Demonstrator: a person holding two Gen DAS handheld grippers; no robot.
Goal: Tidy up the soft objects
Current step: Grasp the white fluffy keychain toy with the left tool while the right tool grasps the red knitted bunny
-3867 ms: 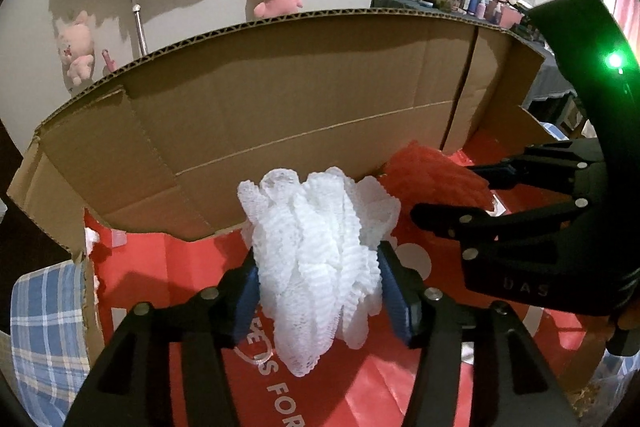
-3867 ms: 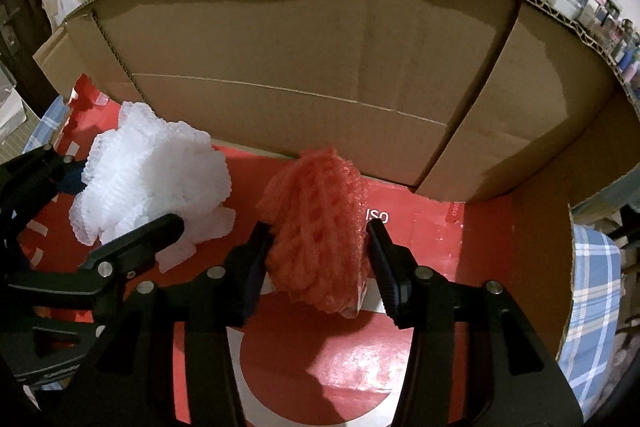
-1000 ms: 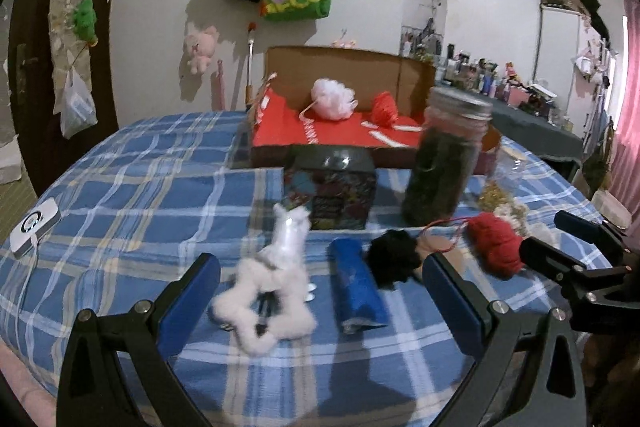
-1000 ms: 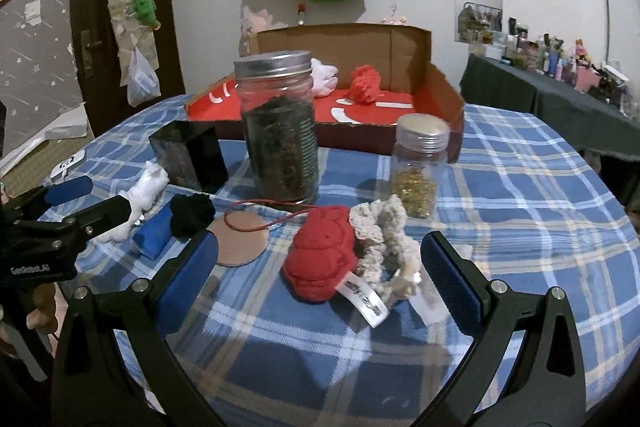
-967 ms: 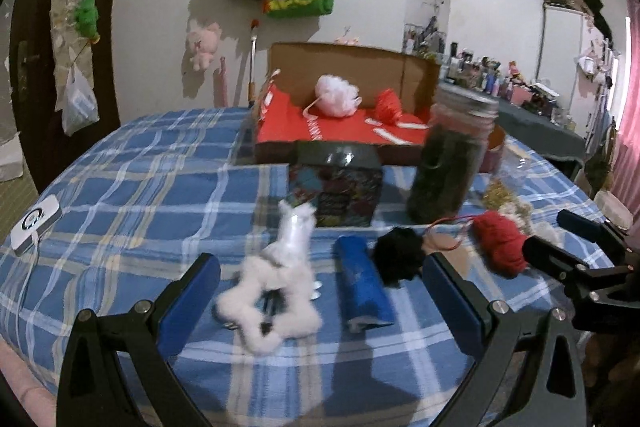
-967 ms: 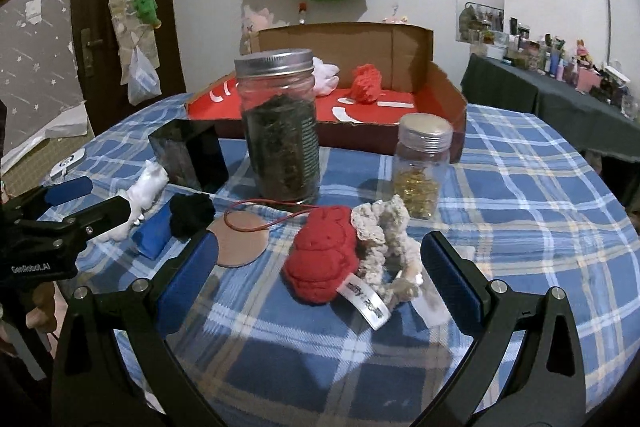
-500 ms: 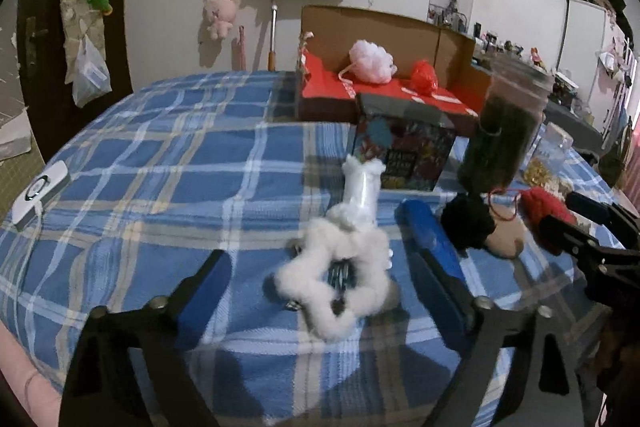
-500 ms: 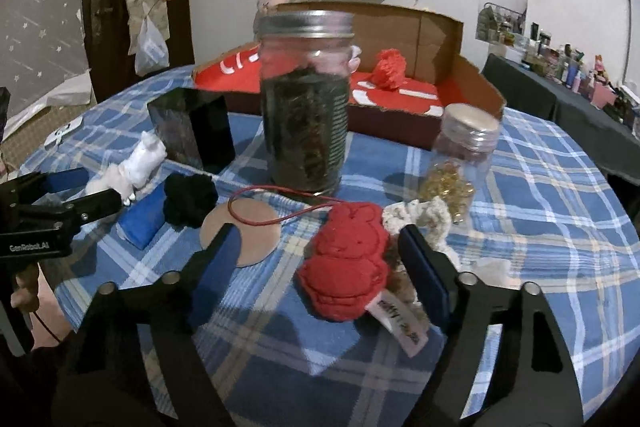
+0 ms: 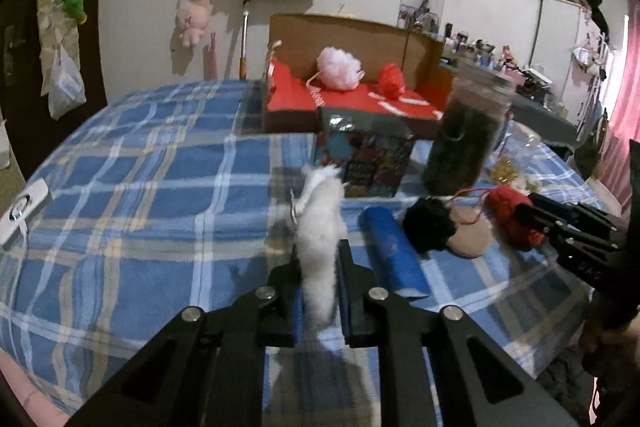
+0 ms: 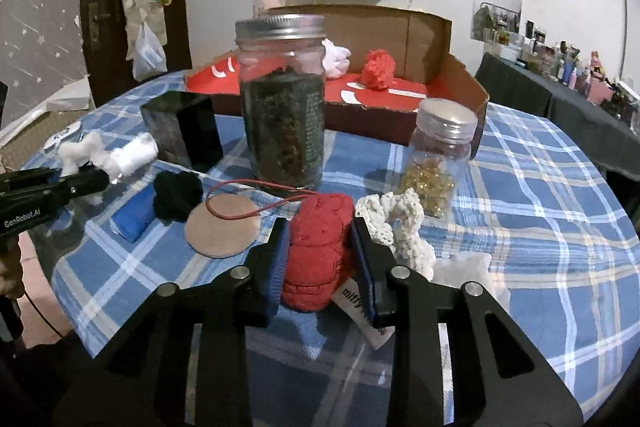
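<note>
On the blue plaid tablecloth, my left gripper [image 9: 318, 257] is shut on a white fluffy piece [image 9: 320, 223], squeezed narrow and standing up between the pads. The right wrist view shows that same gripper [image 10: 78, 183] at the left edge with the white fluffy piece [image 10: 108, 153]. My right gripper [image 10: 320, 231] has its jaws closing, and both pads press on a red plush toy [image 10: 318, 259] with a white tag. The cardboard box [image 10: 400, 27] with a red floor stands at the back. It holds a white mesh puff [image 9: 338, 67] and a red mesh puff [image 9: 392, 77].
A tall dark-filled jar [image 10: 282, 107], a small jar of gold bits [image 10: 440, 155] and a black box [image 10: 184, 135] stand between me and the cardboard box. A black pom [image 10: 176, 195], blue roll [image 10: 134, 219], tan disc [image 10: 222, 227] and cream crochet piece [image 10: 396, 223] lie nearby.
Both grippers went from wide open to closed. The left one moved in and squeezed the white fluffy piece; the right one moved in and closed on the red plush toy.
</note>
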